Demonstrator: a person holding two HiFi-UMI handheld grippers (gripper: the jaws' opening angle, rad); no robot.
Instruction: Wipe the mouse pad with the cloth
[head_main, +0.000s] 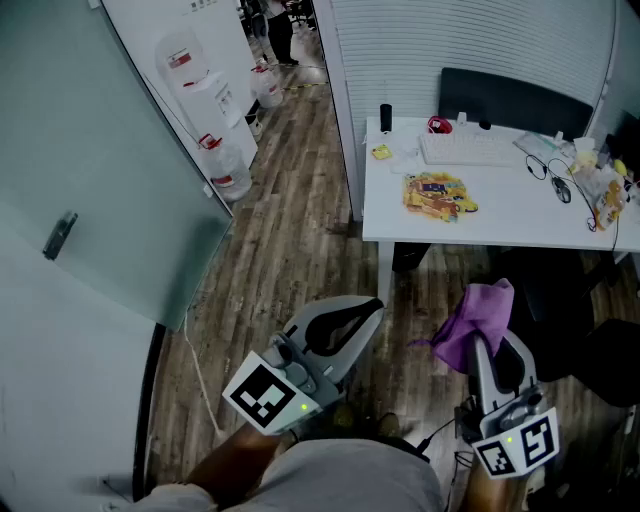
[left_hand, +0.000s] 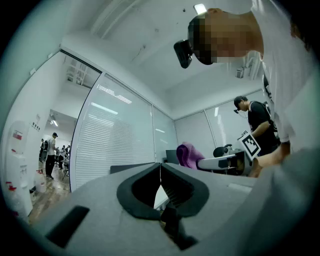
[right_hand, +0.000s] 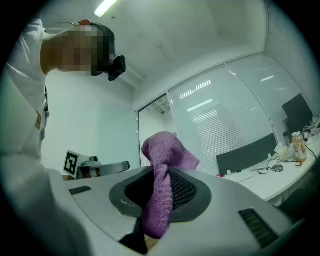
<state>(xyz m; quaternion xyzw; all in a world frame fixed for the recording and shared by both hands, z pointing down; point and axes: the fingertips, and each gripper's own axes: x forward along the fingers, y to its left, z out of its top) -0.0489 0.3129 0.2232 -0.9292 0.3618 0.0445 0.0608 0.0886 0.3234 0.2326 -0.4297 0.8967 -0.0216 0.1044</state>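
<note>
A frosted glass wall (head_main: 90, 200) is being shown at the far left, with a water dispenser (head_main: 200, 80) standing past it and a water jug (head_main: 226, 170) resting on the wood-plank floor (head_main: 290, 240) beside it; a second jug (head_main: 268, 86) is being seen farther down the corridor. Low in the head view, the left gripper (head_main: 370, 306) is being held over the floor with its jaws pressed together and nothing caught between them. To the right, a white desk (head_main: 500, 218) is being seen against a slatted wall (head_main: 470, 35), and the mouse pad (head_main: 438, 194) (a colourful printed one) is lying flat on it, just in front of the keyboard (head_main: 470, 150) and well apart from both tools. The right gripper (head_main: 480, 345) is being held in front of the desk edge, its jaws pinching the purple cloth (head_main: 478, 312), which is bunching up above the tips and hanging down between them in the right gripper view. A dark chair back (head_main: 515, 100) is rising behind the desk. Counted: two grippers, one cloth, one mouse pad, one keyboard, one desk, one dispenser, two jugs on the floor.
</note>
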